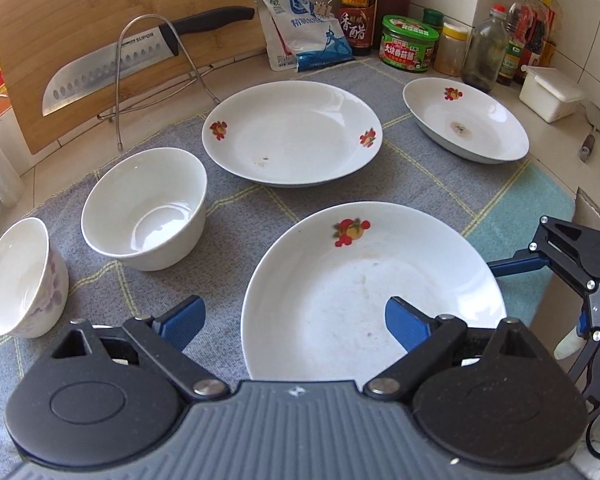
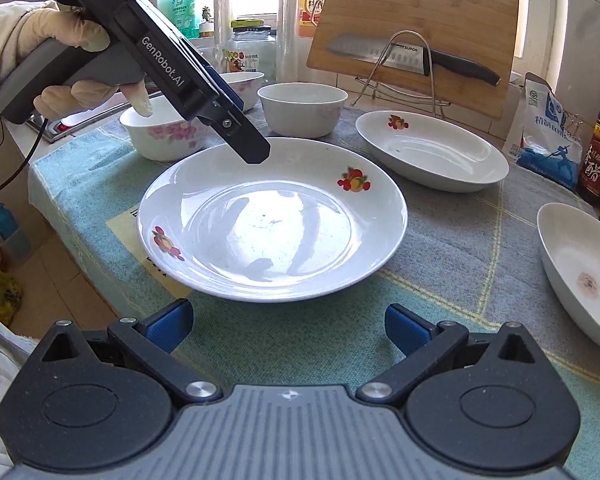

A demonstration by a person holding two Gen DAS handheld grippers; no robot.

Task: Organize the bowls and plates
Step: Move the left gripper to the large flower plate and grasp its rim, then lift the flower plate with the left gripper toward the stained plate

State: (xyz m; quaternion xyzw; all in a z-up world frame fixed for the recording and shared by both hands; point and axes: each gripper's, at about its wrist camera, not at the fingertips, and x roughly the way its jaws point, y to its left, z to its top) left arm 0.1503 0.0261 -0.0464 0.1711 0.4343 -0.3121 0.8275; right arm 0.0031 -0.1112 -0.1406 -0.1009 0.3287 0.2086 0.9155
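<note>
Both claws spread and empty over the near plate, no grasp made yet

My left claw [image 1: 292,322] hangs wide open above the near plate [image 1: 374,292], holding nothing; my right claw [image 2: 288,326] waits open just short of that plate's rim; beyond the plate lie a second plate [image 1: 292,132] and a third plate [image 1: 466,120], to its left two bowls [image 1: 144,208]; I judge a rim pinch with one finger under the lip best, lifted level.

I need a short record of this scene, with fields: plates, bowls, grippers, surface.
plates: three, apart, unstacked: near plate, middle plate, far plate
bowls: plain bowl, floral bowl, a third bowl behind
left gripper: open, above near plate, empty
right gripper: open, empty
surface: checked cloth
</note>
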